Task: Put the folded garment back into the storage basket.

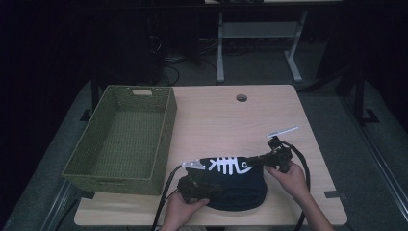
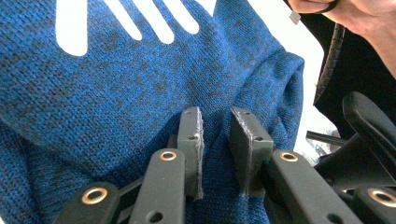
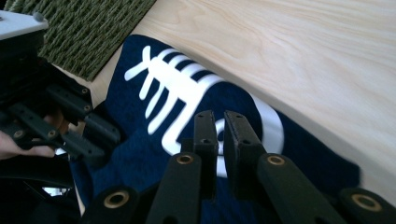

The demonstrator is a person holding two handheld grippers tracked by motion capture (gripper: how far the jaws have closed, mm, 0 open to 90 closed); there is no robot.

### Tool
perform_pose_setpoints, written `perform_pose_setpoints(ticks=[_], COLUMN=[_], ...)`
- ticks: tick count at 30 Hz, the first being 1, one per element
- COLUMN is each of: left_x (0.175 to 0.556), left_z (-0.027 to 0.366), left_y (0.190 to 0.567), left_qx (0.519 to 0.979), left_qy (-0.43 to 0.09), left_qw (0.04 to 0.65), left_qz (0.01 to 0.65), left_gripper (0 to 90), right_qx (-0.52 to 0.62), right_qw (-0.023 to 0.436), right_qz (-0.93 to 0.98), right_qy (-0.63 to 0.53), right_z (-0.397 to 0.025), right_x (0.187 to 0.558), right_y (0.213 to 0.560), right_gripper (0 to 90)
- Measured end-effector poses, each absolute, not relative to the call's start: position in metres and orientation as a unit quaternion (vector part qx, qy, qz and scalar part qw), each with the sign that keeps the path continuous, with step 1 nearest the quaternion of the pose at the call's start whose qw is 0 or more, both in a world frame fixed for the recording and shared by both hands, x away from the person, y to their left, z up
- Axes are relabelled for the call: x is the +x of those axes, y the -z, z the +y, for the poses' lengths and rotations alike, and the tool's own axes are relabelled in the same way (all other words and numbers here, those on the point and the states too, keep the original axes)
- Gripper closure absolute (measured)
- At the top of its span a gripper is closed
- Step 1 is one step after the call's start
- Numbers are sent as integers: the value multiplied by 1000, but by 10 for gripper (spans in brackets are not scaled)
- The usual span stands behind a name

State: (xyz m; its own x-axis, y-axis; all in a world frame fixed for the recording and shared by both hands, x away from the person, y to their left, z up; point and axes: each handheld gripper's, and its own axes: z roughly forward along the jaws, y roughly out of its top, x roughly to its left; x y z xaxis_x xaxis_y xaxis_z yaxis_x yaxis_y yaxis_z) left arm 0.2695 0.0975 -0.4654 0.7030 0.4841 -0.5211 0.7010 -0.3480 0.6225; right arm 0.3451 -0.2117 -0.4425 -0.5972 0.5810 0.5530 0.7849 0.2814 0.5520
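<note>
A dark blue knit garment (image 1: 235, 187) with a white fish-skeleton print lies bunched at the table's front edge. My left gripper (image 1: 211, 185) sits on its left part. In the left gripper view its jaws (image 2: 215, 116) pinch a raised fold of the blue knit (image 2: 116, 93). My right gripper (image 1: 255, 162) reaches in from the right onto the garment's top edge. In the right gripper view its jaws (image 3: 219, 119) stand almost together on the white print of the garment (image 3: 135, 154). The left gripper (image 3: 70, 126) shows at the left of that view.
A green woven basket (image 1: 166, 130) stands empty on the left half of the wooden table (image 1: 216, 120), close to the garment; its weave (image 3: 84, 28) shows in the right gripper view. A thin white strip (image 1: 282, 131) lies behind the right gripper. A cable hole (image 1: 241, 98) is at the back.
</note>
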Motion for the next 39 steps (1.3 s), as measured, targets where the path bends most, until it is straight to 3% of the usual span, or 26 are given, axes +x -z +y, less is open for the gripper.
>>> perform_pose_setpoints(ticks=[8,15,27,33,39], left_x=[270,269,269,269,268], left_z=[98,98,99,99,100], left_y=[466,466,467,468,469], left_qx=[810,808,806,803,801], left_qy=[125,127,127,129,129], left_qw=[441,443,447,451,454], left_qz=[366,366,367,368,369], left_gripper=[739,733,731,727,727], right_qx=[-458,-437,-379,-369,-379], right_qw=[138,141,167,173,168], right_qz=[-778,-779,-810,-830,-839], right_qy=[406,427,415,380,352], right_z=[-227,-225,-151,-121,-114], right_x=[346,341,358,372,378], right_y=[469,451,430,437,451], right_gripper=[837,807,791,787,845])
